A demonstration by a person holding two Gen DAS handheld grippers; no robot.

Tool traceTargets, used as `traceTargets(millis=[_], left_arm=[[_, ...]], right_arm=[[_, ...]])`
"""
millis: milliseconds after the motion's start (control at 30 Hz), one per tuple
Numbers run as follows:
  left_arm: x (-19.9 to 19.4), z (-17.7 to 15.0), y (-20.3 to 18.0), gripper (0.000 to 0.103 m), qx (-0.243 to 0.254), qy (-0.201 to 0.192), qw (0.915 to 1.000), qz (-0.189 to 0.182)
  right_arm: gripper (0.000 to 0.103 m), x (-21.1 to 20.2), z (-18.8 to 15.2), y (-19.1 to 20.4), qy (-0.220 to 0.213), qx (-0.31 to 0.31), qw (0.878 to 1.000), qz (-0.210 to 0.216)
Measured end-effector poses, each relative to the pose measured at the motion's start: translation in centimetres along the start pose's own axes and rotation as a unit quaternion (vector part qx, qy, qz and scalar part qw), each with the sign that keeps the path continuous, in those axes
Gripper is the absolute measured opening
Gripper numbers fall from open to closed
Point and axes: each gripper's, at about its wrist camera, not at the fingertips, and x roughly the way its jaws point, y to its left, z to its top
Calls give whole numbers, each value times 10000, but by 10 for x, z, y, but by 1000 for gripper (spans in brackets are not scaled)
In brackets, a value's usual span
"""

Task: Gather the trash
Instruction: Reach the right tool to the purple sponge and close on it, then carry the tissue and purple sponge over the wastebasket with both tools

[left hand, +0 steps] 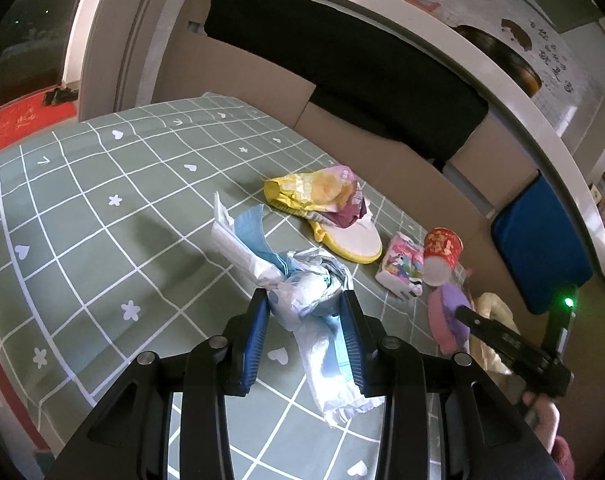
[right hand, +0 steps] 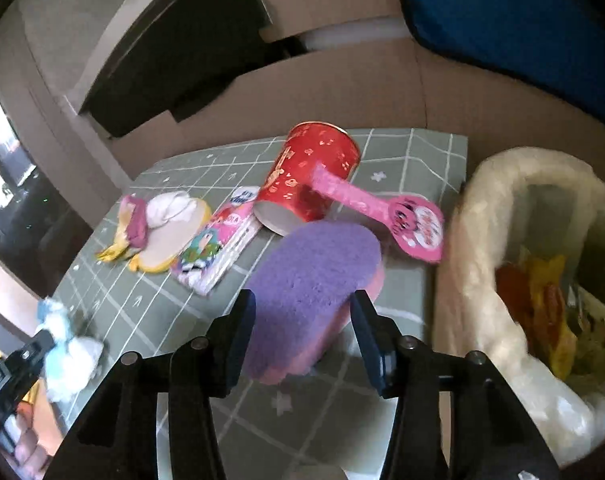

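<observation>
left claw [left hand: 306, 320] pinches crumpled wrapper [left hand: 302, 292] | right claw [right hand: 302, 328] spread around purple sponge [right hand: 314, 280], not gripping | risk: sponge nudges red cup [right hand: 310, 176] rolling off surface [right hand: 142, 300]

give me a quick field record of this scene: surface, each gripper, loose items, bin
surface: green checked cloth
left gripper: fingers shut on crumpled white and blue wrapper
right gripper: open, fingers either side of purple sponge, which lies on the cloth
loose items: red paper cup on its side, pink paddle-shaped toy, tissue pack, yellow packaging pile
bin: bag-lined container at right, orange and yellow trash inside
</observation>
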Motion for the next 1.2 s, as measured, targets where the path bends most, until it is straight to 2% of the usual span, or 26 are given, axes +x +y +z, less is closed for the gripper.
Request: traceTargets(millis=[200, 300, 400, 500, 633, 700, 833, 1033, 1200], left_arm=[[5, -1, 5, 37, -38, 68, 10000, 19], [11, -1, 7, 37, -74, 123, 9999, 44], [15, -1, 4, 37, -52, 161, 9998, 38], [17, -1, -4, 37, 48, 168, 9998, 5], [14, 1, -11, 37, 174, 147, 9997, 18], [11, 2, -14, 37, 227, 123, 9997, 20], [5, 7, -28, 37, 432, -11, 9991, 19], [-14, 16, -73, 37, 990, -379, 9943, -149], [-33, 14, -125, 37, 1579, -658, 9844, -417]], right_arm=[[64, 25, 11, -6, 100, 217, 9994, 239], [65, 28, 14, -10, 148, 257, 9988, 389], [65, 29, 16, -3, 113, -56, 9994, 329], [69, 40, 22, 8, 258, -388, 9986, 245], [66, 49, 22, 30, 373, -1129, 9928, -173], [65, 36, 19, 33, 183, -1125, 9933, 181], [64, -2, 17, 42, -324, -1255, 9908, 390], [64, -65, 27, 40, -830, -1387, 9854, 539], [64, -118, 35, 26, -1286, -1256, 9825, 489]])
